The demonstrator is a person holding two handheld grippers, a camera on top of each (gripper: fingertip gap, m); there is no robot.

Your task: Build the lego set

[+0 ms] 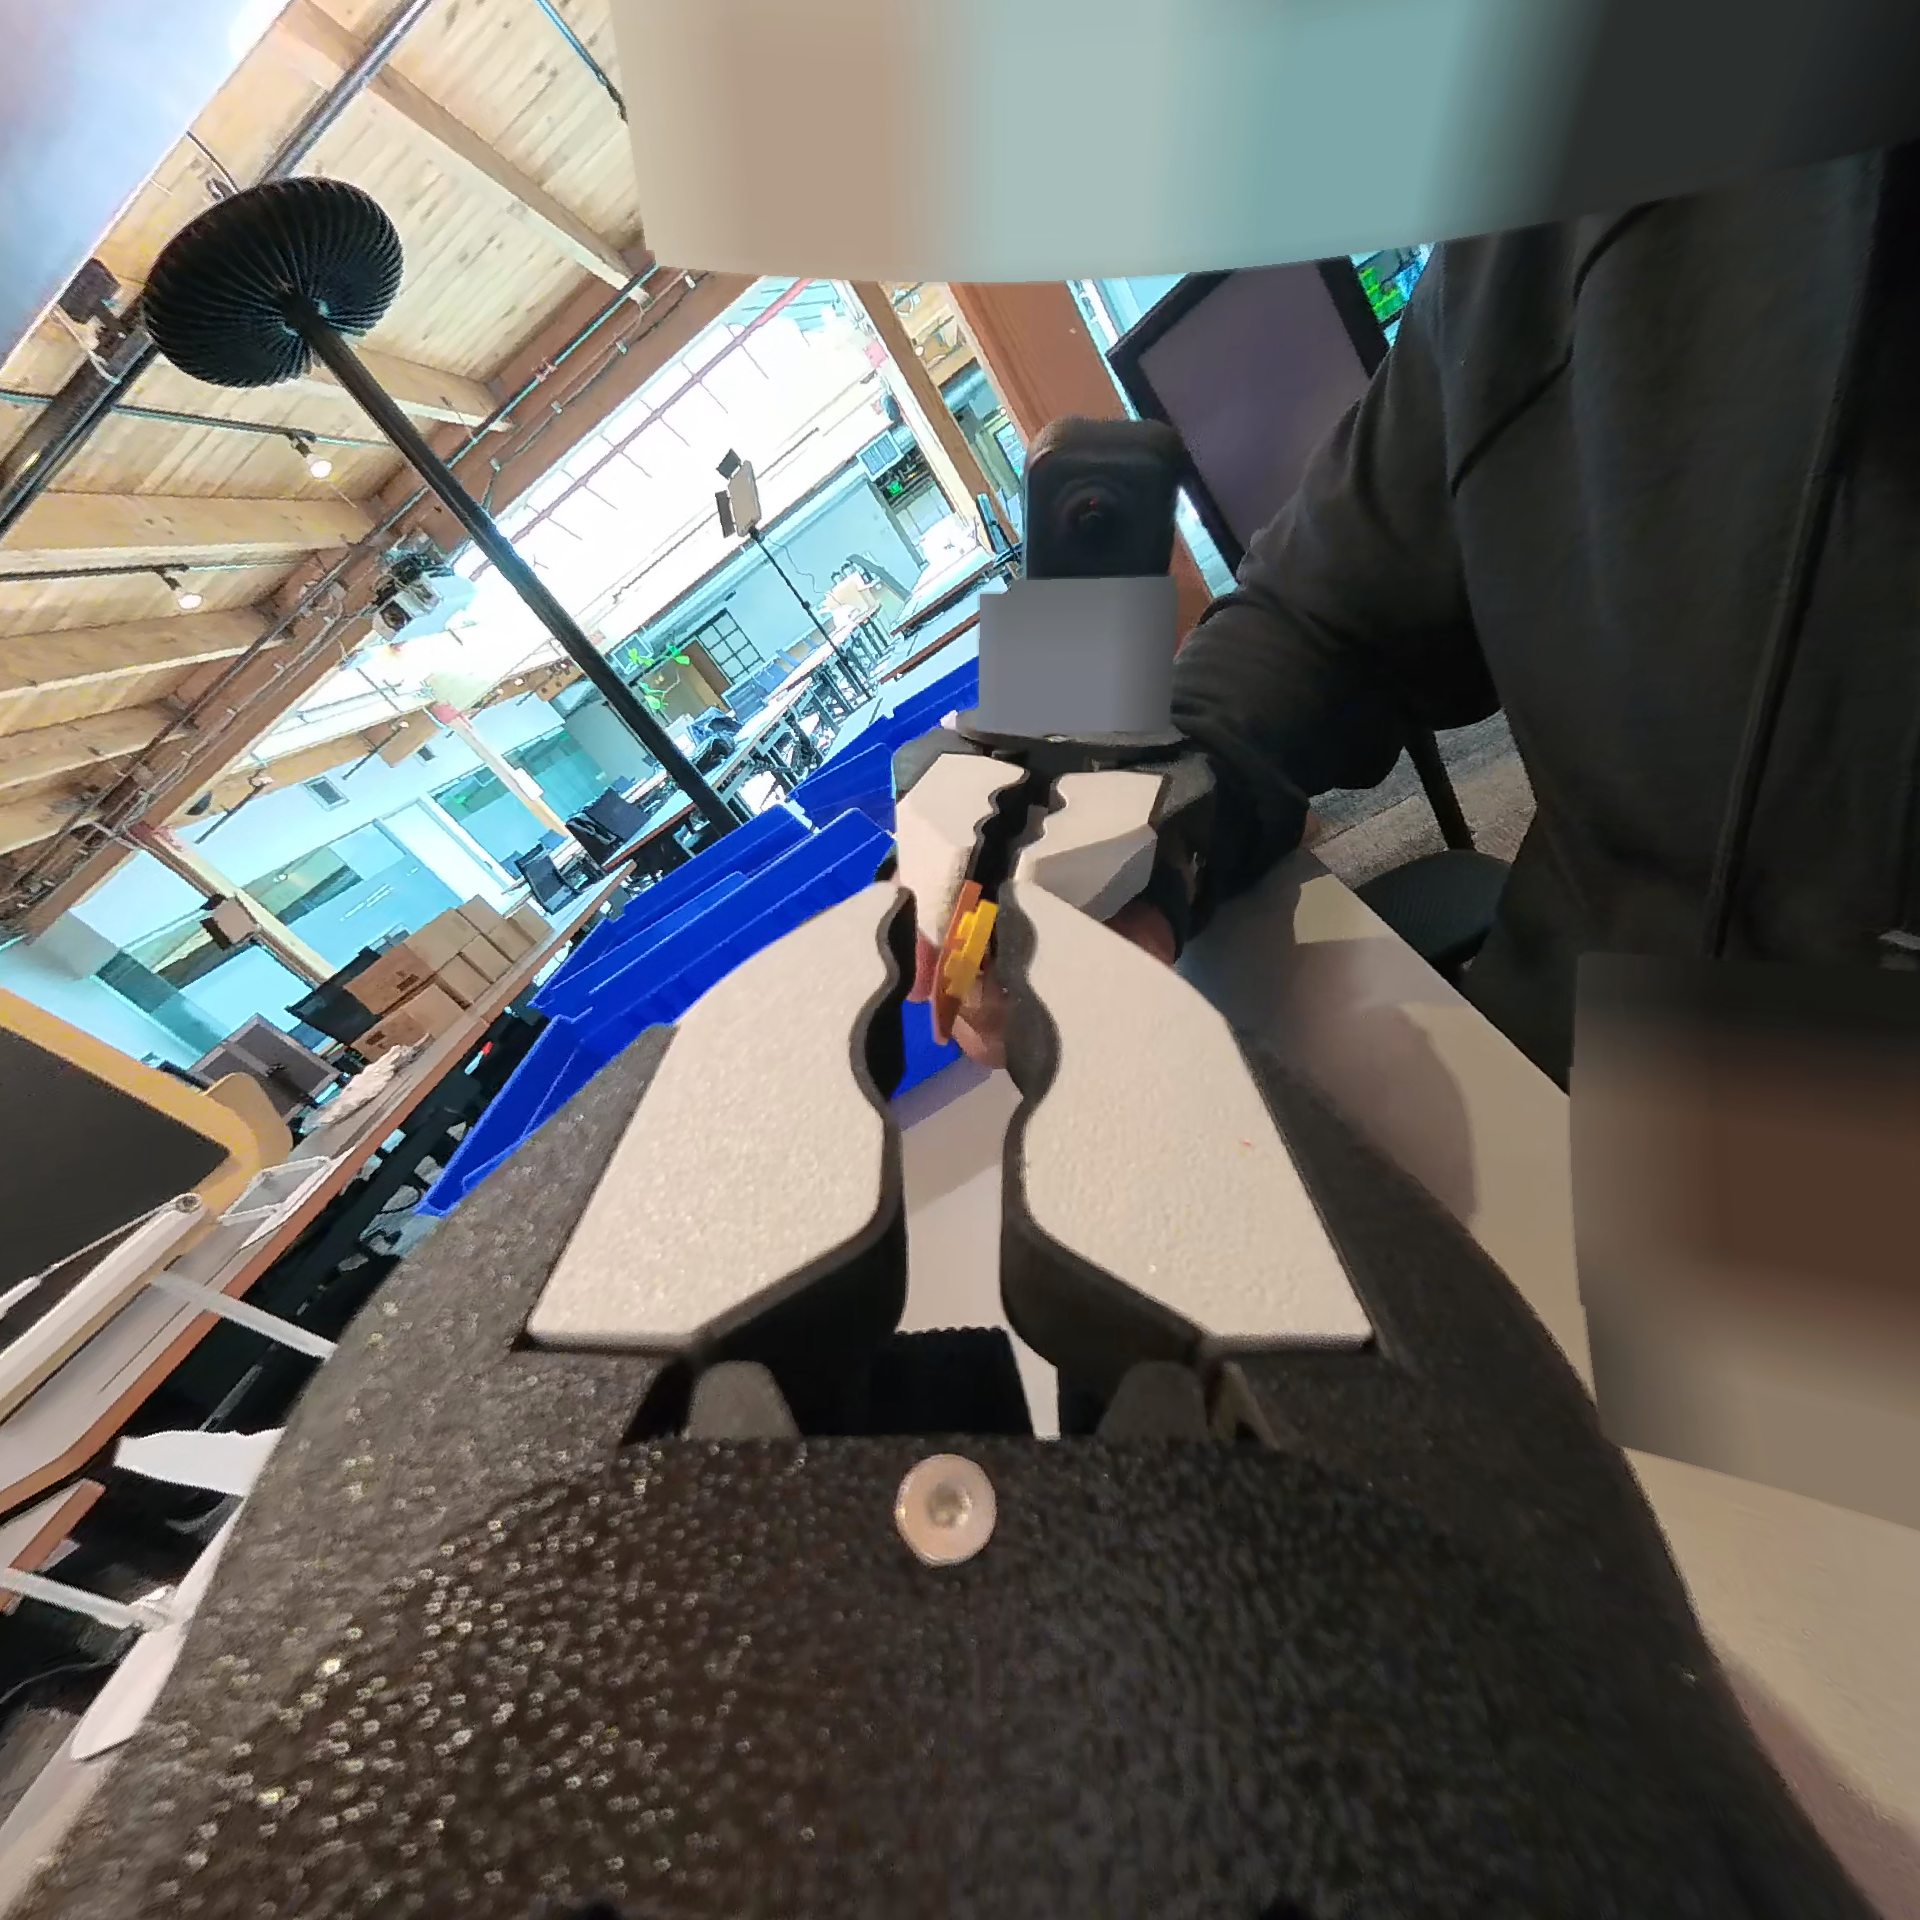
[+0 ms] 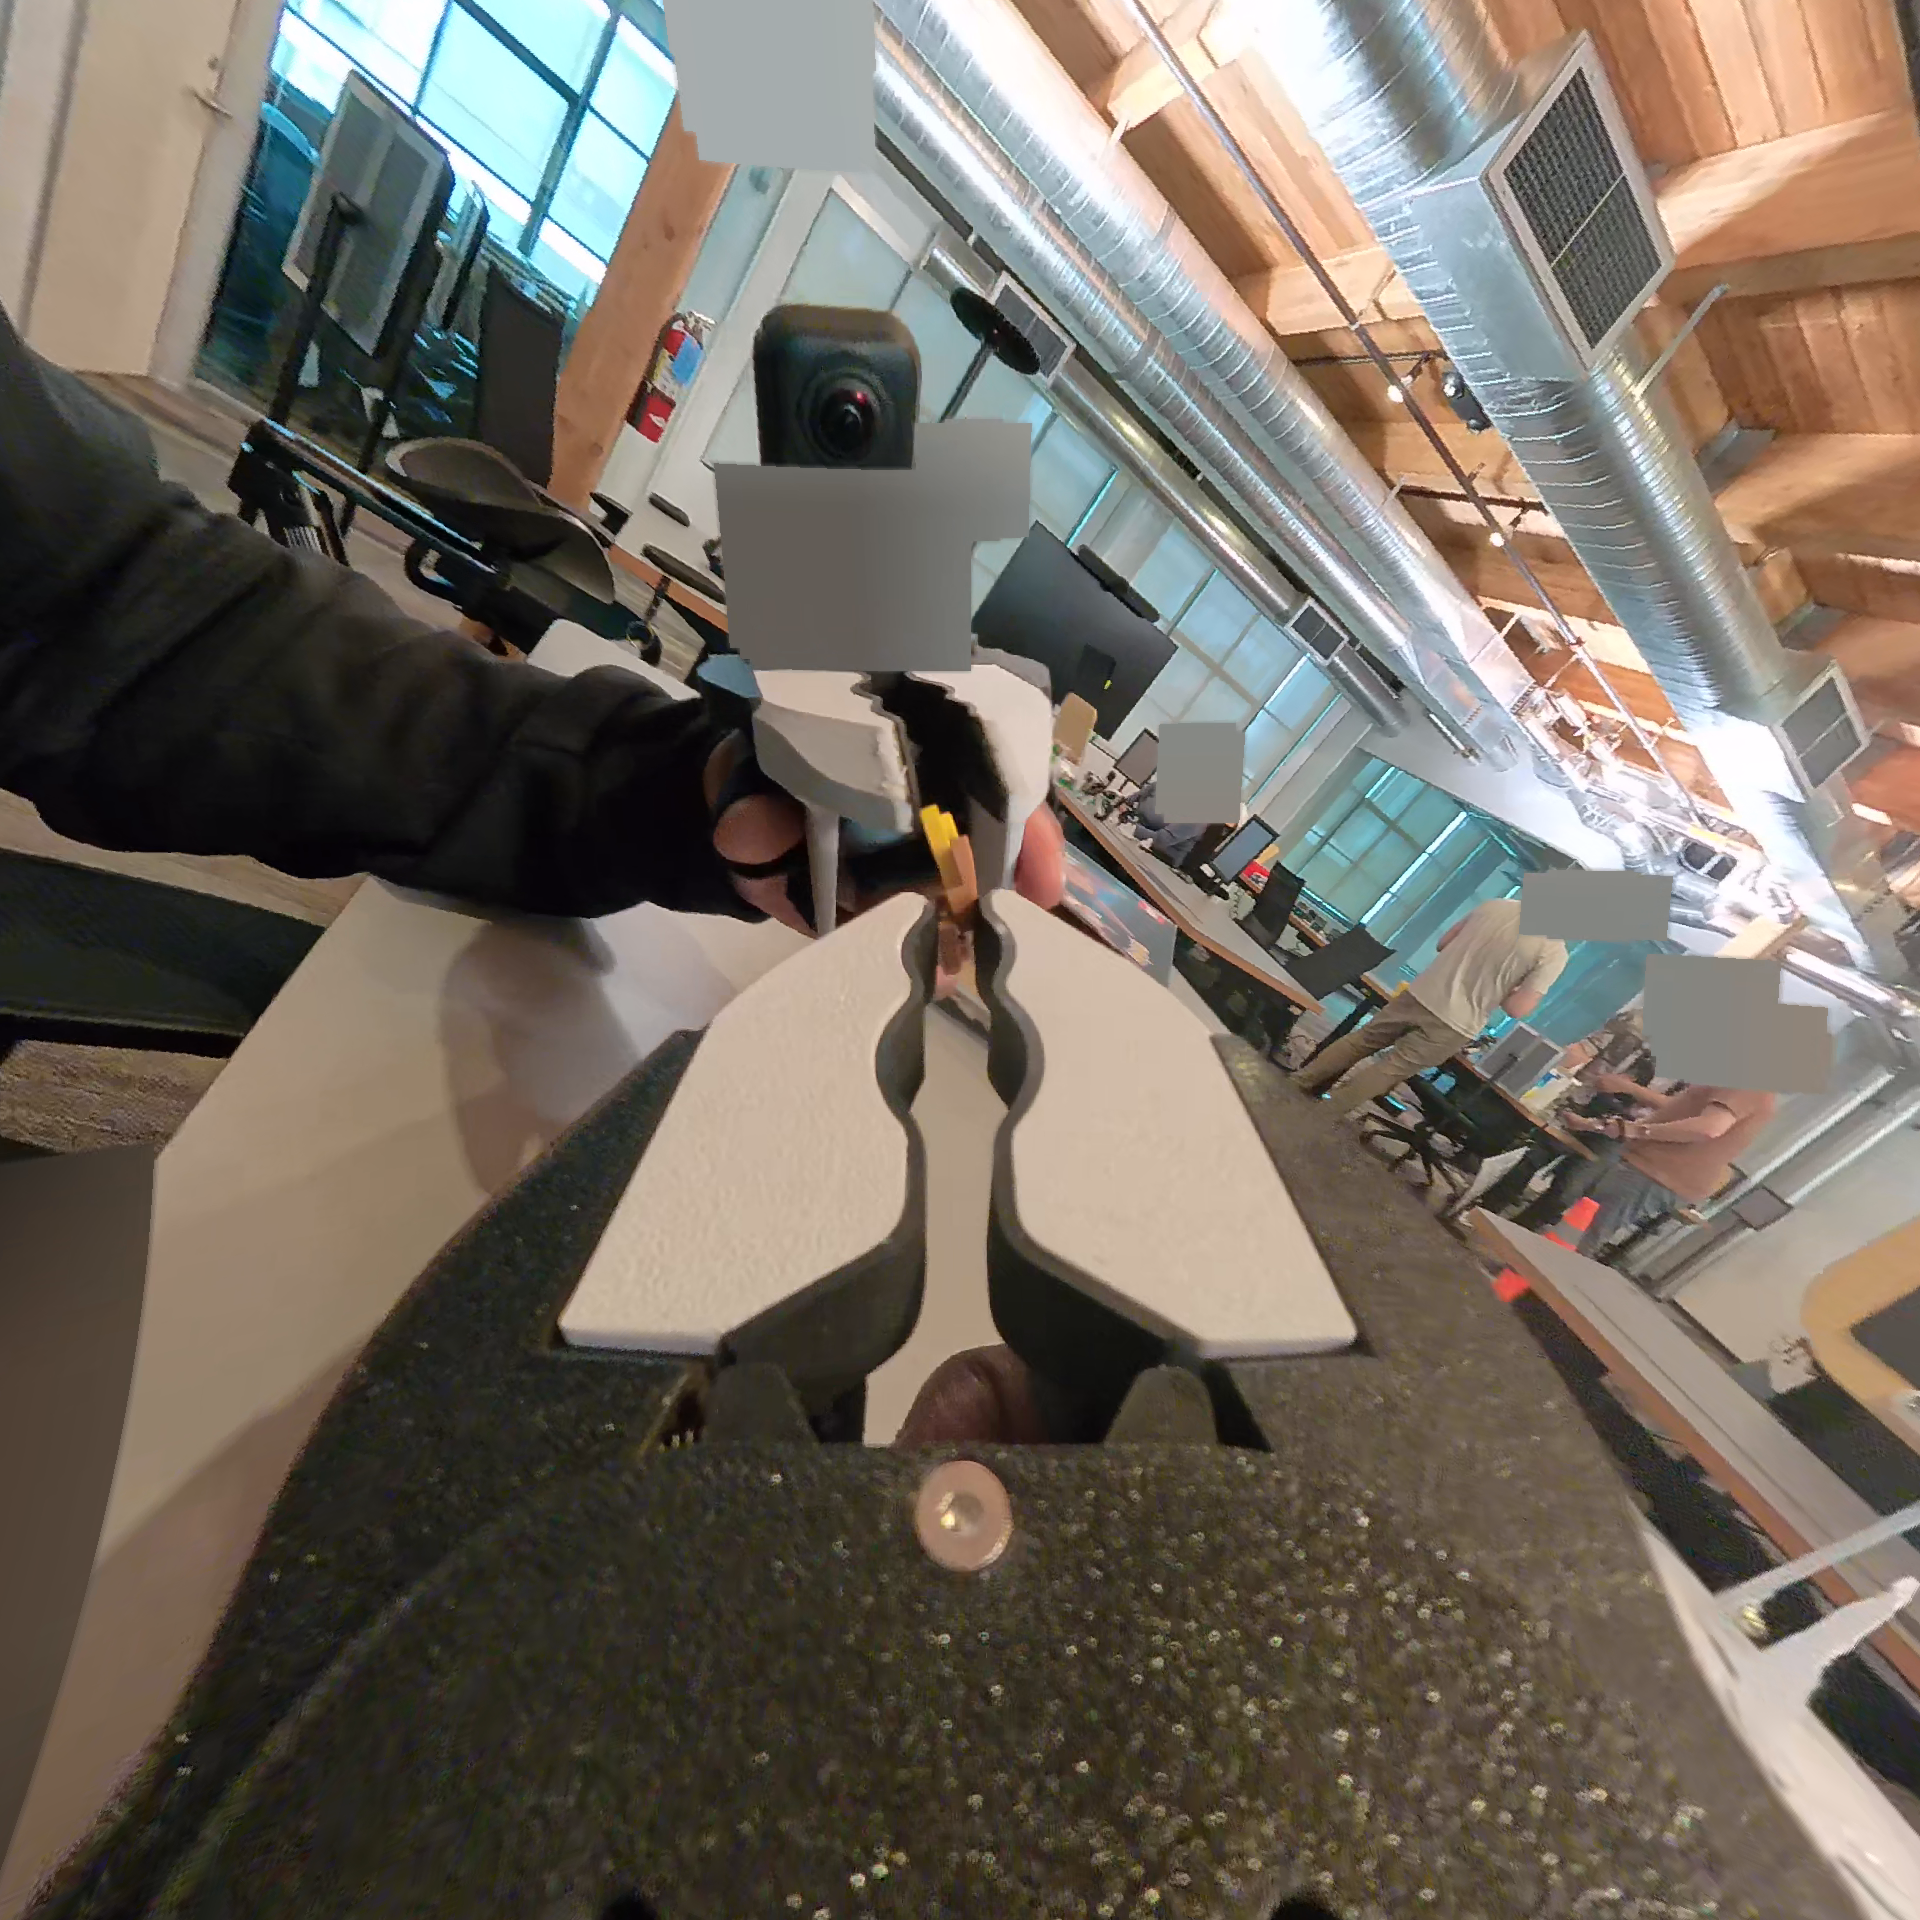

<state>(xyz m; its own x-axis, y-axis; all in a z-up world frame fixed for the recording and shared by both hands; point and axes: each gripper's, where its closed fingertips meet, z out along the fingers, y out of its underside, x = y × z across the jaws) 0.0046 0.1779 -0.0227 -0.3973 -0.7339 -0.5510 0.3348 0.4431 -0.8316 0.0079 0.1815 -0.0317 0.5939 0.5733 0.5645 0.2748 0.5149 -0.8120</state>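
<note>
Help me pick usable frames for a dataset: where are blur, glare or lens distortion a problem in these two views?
Left wrist view: the windows are blown out, the small orange and yellow piece at the gripper tips is soft, straight beams curve from the wide lens. Right wrist view: glare washes out the far ceiling, the duct bows, the near gripper body is sharp.

Above me ran a timber-beamed ceiling (image 2: 1818, 239) with silver ducts (image 2: 1455, 343). Tall windows (image 1: 727, 436) let in bright daylight. Blue bins (image 1: 727, 914) crowded a white table (image 2: 343, 1060), long desks (image 2: 1226, 914) stretched behind, and cardboard boxes (image 1: 436, 966) were stacked nearby.
</note>
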